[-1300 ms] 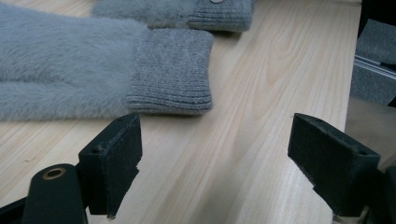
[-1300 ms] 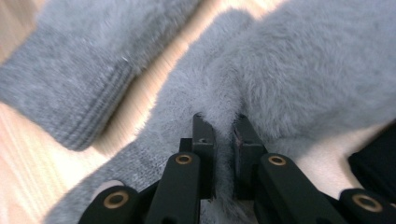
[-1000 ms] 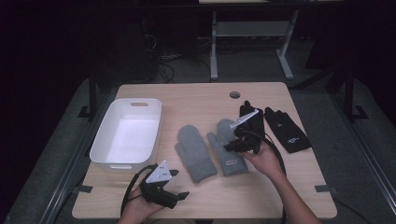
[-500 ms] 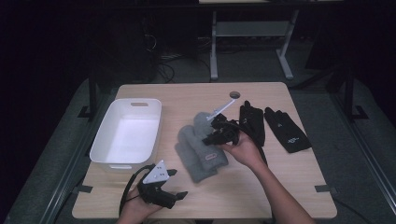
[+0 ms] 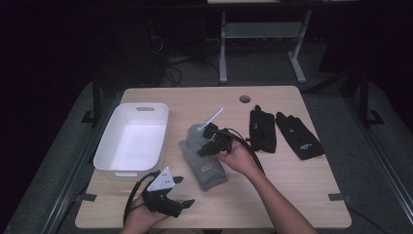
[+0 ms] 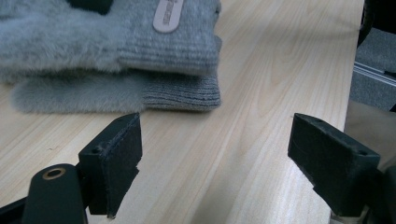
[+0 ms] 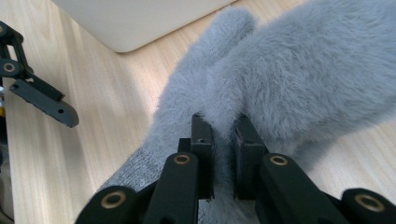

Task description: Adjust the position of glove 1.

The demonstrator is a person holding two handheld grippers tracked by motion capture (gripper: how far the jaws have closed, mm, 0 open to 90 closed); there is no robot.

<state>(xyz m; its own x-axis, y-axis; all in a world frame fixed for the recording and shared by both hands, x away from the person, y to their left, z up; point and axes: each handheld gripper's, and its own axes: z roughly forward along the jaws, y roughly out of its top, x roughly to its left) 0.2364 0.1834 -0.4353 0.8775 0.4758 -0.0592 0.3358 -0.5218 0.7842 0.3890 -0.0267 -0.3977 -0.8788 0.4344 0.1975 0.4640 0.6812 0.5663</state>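
Two grey fuzzy mittens lie stacked at the table's middle. My right gripper (image 5: pixel 207 146) is shut on the upper mitten (image 5: pixel 207 170), and in the right gripper view its jaws (image 7: pixel 223 135) pinch the fuzzy fabric (image 7: pixel 308 70). The lower mitten's ribbed cuff (image 7: pixel 135 168) shows beneath. My left gripper (image 5: pixel 184 190) rests near the front edge, open, with bare table between its jaws (image 6: pixel 233 168). Just beyond them sit the upper mitten with its label (image 6: pixel 168 42) and the lower mitten (image 6: pixel 116 95).
A white bin (image 5: pixel 109 141) stands at the left of the table. Two black gloves (image 5: pixel 263 129) (image 5: pixel 298 136) lie at the right. A round cable hole (image 5: pixel 245 99) sits at the back edge.
My right gripper has carried the grey mitten leftward from beside the black gloves and laid it over the other mitten. The left gripper has stayed put.
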